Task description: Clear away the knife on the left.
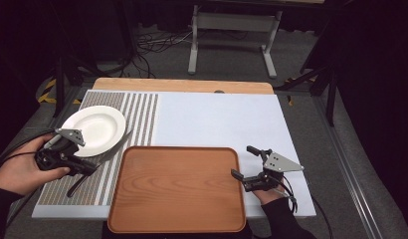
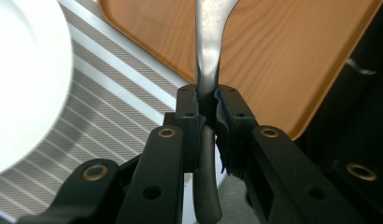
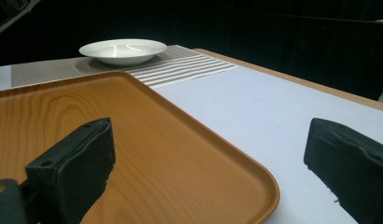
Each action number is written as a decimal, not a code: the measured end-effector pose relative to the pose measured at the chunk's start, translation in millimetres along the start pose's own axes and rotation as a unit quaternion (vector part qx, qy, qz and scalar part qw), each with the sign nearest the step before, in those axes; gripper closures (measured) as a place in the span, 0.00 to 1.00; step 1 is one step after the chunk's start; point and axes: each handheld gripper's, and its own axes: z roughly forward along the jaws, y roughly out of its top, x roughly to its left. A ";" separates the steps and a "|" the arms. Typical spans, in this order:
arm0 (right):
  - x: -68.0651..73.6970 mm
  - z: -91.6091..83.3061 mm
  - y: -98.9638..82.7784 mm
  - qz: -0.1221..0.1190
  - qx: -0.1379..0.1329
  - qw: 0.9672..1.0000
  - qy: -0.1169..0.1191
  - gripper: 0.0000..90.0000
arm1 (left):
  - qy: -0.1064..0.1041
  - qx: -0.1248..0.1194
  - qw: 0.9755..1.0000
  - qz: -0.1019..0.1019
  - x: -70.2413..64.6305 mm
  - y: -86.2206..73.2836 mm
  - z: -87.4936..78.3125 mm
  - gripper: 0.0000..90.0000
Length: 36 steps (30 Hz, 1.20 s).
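Here the counter point(image 1: 217, 119) carries a pale blue-white sheet over most of its top, with a strip of bare light wood showing along the far edge. The wooden tray point(image 1: 177, 189) serves as the landmark: it lies at the near edge of the counter, rounded at the corners, its grain running lengthwise. To the left of the tray lies a striped grey placemat point(image 1: 137, 112), and on the mat, beyond the tray's far left corner, sits a white plate point(image 1: 95, 129). The left gripper point(image 1: 85, 167) is just left of the tray, over the mat, and its jaws are clamped on a knife point(image 2: 209, 70); in the left gripper view the dark handle runs down between the pads and the metal blade reaches out over the tray's edge. In the high view the blade slants up toward the plate's near rim. The right gripper point(image 1: 244, 167) sits at the tray's right edge, its jaws spread wide with nothing between them; its own view looks across the tray toward the plate. Around the counter the room is dark, with grey carpet, loose cables point(image 1: 157, 42) and the white legs of a stand point(image 1: 232, 35) beyond the tray's far side.
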 end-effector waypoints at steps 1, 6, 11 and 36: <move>0.0 0.0 0.0 0.000 0.000 1.000 0.000 0.03 | -0.004 -0.001 1.000 -0.007 -1.2 1.2 0.8 0.89; 0.1 0.0 0.0 0.000 0.000 1.000 0.000 0.03 | -0.019 -0.006 0.999 -0.032 -5.8 6.5 5.1 0.89; 0.2 -0.1 0.1 -0.001 -0.001 1.000 0.001 0.03 | -0.045 -0.016 0.997 -0.063 -9.8 11.0 10.7 0.89; 0.2 0.4 0.0 -0.001 -0.001 1.000 0.003 0.03 | -0.066 -0.008 0.990 -0.122 -28.4 31.3 58.3 0.89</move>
